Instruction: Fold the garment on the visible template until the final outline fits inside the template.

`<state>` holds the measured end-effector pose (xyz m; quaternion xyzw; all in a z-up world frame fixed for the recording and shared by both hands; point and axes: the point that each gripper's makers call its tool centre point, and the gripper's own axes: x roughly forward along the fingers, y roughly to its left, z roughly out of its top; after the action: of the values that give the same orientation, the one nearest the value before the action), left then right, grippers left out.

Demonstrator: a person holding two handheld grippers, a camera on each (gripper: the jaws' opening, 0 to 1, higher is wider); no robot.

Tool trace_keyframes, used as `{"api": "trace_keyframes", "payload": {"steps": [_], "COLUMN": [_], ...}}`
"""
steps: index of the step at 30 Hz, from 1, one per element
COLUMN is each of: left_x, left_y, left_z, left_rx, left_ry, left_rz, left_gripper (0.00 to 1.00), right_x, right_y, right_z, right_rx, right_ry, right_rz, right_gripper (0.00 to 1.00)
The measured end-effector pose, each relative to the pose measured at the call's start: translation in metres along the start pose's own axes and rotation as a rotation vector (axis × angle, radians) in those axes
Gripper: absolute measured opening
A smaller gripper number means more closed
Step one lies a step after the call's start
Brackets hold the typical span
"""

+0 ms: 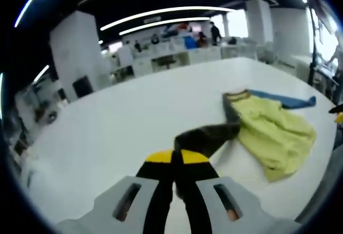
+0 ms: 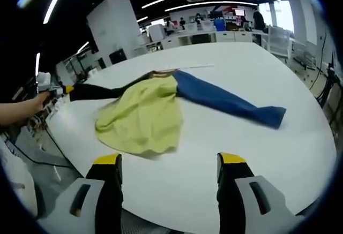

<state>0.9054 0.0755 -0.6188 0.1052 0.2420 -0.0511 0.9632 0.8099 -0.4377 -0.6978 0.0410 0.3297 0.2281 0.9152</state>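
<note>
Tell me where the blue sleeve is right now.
In the right gripper view the blue sleeve lies flat on the white table, stretching right from the yellow body, opposite the dark sleeve.

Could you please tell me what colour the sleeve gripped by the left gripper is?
The sleeve is dark grey, almost black, clearest in the left gripper view.

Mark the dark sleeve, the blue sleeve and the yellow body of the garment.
dark sleeve (image 1: 206,136): left gripper view, end pinched in the jaws.
blue sleeve (image 2: 230,103): right gripper view, mid-length.
yellow body (image 2: 144,117): right gripper view, centre of the panel.
</note>
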Motion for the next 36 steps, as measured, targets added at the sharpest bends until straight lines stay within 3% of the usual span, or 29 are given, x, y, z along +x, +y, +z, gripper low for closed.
{"api": "trace_keyframes", "payload": {"steps": [12, 22, 31, 36], "left_x": [-0.003, 0.005, 0.007, 0.004], "left_y": [0.036, 0.044, 0.060, 0.058], "left_z": [0.002, 0.000, -0.001, 0.003], "left_rx": [0.058, 0.203, 0.282, 0.352], "left_ry": [-0.007, -0.005, -0.010, -0.027], "left_rz": [0.042, -0.019, -0.046, -0.082], "left_gripper": [0.00, 0.00, 0.00, 0.00], "right_x": [0.003, 0.000, -0.002, -0.001], "right_y": [0.004, 0.002, 0.002, 0.006], "right_z": [-0.001, -0.004, -0.006, -0.005], "right_rx": [-0.004, -0.001, 0.005, 0.004], "right_ry": [0.008, 0.016, 0.024, 0.021], "right_rz": [0.008, -0.004, -0.018, -0.017], "right_gripper": [0.71, 0.71, 0.71, 0.71]}}
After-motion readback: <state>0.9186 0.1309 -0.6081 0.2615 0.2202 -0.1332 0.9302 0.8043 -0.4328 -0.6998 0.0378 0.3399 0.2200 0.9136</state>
